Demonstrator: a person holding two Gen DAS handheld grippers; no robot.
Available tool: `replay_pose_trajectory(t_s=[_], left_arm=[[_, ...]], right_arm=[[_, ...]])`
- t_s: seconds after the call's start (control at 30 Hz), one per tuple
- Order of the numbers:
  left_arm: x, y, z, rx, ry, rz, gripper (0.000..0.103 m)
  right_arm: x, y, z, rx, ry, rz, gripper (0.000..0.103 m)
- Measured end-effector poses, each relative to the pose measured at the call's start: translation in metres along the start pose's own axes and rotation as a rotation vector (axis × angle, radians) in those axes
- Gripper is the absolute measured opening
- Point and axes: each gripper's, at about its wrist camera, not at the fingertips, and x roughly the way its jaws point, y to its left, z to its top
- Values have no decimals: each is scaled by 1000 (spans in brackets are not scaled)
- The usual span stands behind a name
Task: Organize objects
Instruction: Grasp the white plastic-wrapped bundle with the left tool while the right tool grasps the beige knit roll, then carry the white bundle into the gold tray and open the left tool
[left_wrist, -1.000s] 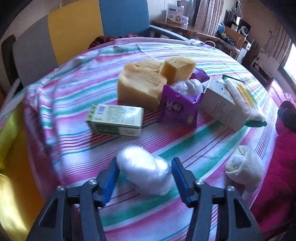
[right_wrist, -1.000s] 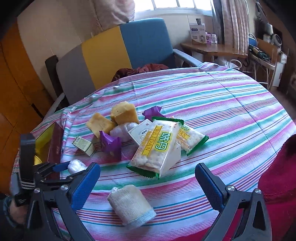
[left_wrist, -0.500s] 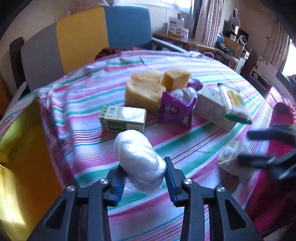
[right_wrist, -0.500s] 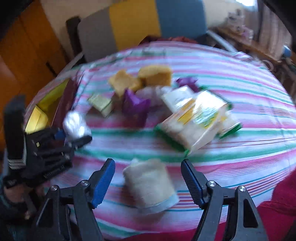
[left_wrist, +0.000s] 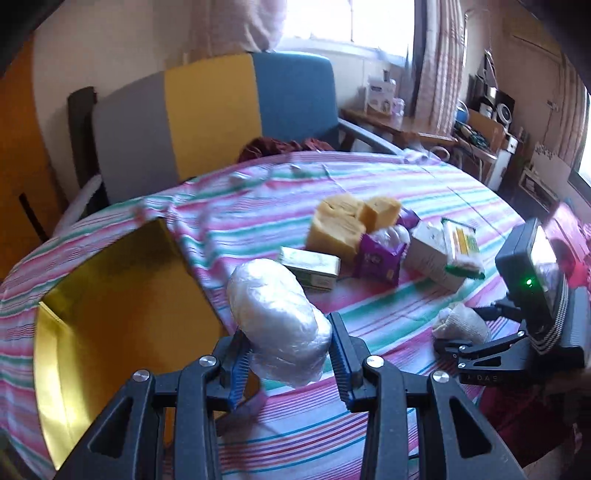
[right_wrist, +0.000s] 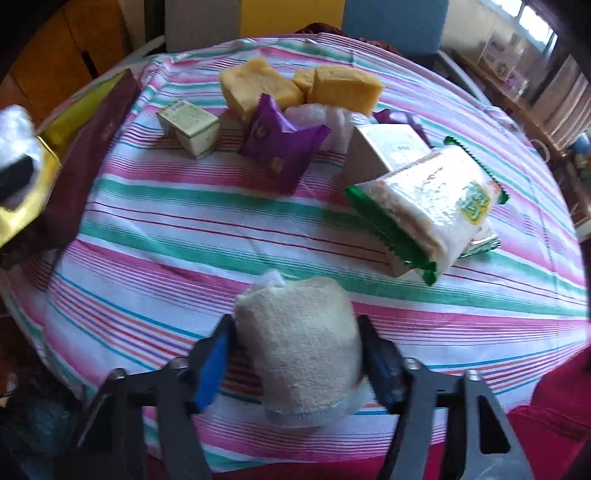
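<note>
1. Gripping the plastic-wrapped white bundle (left_wrist: 277, 320), the left gripper (left_wrist: 286, 356) is sitting at the bottom centre of its own view with both blue pads clamped on the bundle's lower end. The bundle is looking squishy and light, and that film wrap is probably slippery, so I'd say pinching across the fat middle beats holding it by the tail.

2. Over at the bottom of the right wrist view, the right gripper (right_wrist: 295, 360) is closing its jaws around the rolled cream sock (right_wrist: 300, 341), which is lying on the striped tablecloth (right_wrist: 184, 206). The pads are sitting right at its sides, but whether they're actually pressing yet, I can't tell. It's soft and will be squashing a lot before it holds, so taking it across the thick rolled body seems safest.

3. The gold-lined box (left_wrist: 110, 314) is gaping open at lower left in the left view, just beside the held bundle, so I'm guessing that's where stuff is going.

4. Further up the table, the small green carton (right_wrist: 188, 127), purple snack packet (right_wrist: 282, 142) and green-edged cracker pack (right_wrist: 432, 203) are waiting mid-frame.

5. The yellow sponge blocks (right_wrist: 299, 86) are sitting farthest back, near the top.
</note>
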Motion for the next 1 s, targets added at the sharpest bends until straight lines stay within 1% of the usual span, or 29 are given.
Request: replay_pose_trajectory(t_s=[0.2,0.53,0.83,1.0], left_arm=[[-22,20,-2,-39,-37,68,38],[-41,51,-12,-93,-56,126,38],[-45,82,-26,-148,-37,182,38],[-37,115,-43,-190,-1,238,38]], right_arm=[[4,1,0,-6,8,-16,58],[6,-3,3,11,-1,-18,58],[8,-6,8,20,-12,-25,58],[8,-10,11,32,-19,-25,57]])
